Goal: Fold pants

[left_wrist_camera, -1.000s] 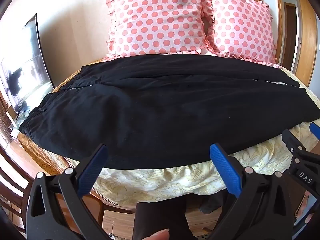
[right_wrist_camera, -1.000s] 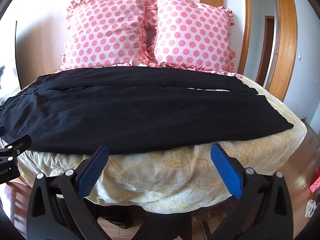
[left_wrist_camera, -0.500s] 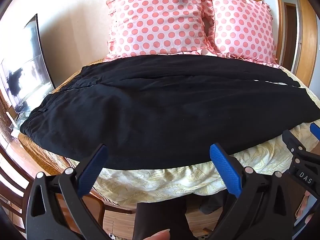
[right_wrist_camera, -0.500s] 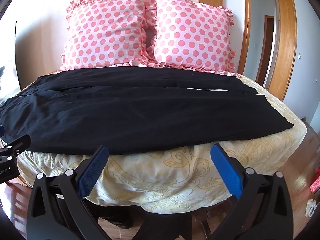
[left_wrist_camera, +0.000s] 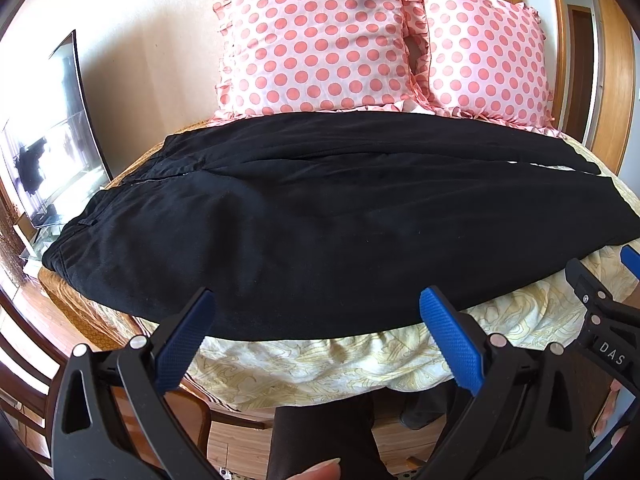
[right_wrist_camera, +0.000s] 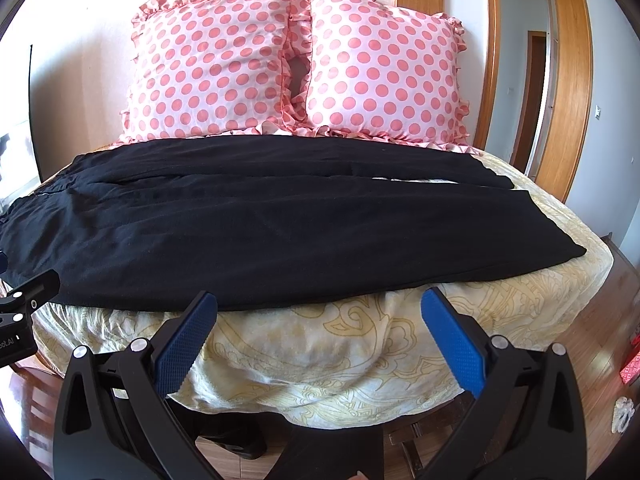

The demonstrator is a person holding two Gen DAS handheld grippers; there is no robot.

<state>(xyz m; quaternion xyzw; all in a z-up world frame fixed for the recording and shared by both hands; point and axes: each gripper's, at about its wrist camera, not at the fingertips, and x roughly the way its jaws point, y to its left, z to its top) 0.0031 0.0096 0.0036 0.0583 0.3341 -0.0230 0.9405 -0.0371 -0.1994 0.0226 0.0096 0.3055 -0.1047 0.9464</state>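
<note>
Holding both grippers just short of the bed's near edge, I've got nothing pinched in either one. My left gripper (left_wrist_camera: 316, 328) is spread wide, its 2 blue pads (left_wrist_camera: 182, 342) well apart and hanging in the air in front of the bed, over the drop of the cream patterned bedspread (left_wrist_camera: 320, 364). My right gripper (right_wrist_camera: 320, 332) is spread just as wide, blue pads (right_wrist_camera: 454, 344) bare, also in front of the bed and clear of the cloth. In the left view my right gripper's black arm (left_wrist_camera: 600, 320) pokes in at the bed's right-hand side; in the right view the left one's arm (right_wrist_camera: 24, 312) shows at the bed's left-hand side.

Past the pads, the black pants (left_wrist_camera: 320, 224) lie flat across the bed, stretched sideways along it. Their near hem line runs right along the bed's front edge, touching the bedspread. The waistband (left_wrist_camera: 76, 236) sits at the bed's left end; the leg ends (right_wrist_camera: 552, 240) reach toward the bed's right end. The 2 legs lie side by side, the near one wider in view, with a thin sliver of pale sheet (right_wrist_camera: 400, 179) showing between them near the right end.

Behind the pants, at the head of the bed, 2 pink polka-dot pillows (right_wrist_camera: 216, 64) stand upright against the wall, frilled edges touching each other. Left of the bed a dark screen (left_wrist_camera: 52, 132) leans by the wall; right of the bed stands a wooden door frame (right_wrist_camera: 568, 92).
</note>
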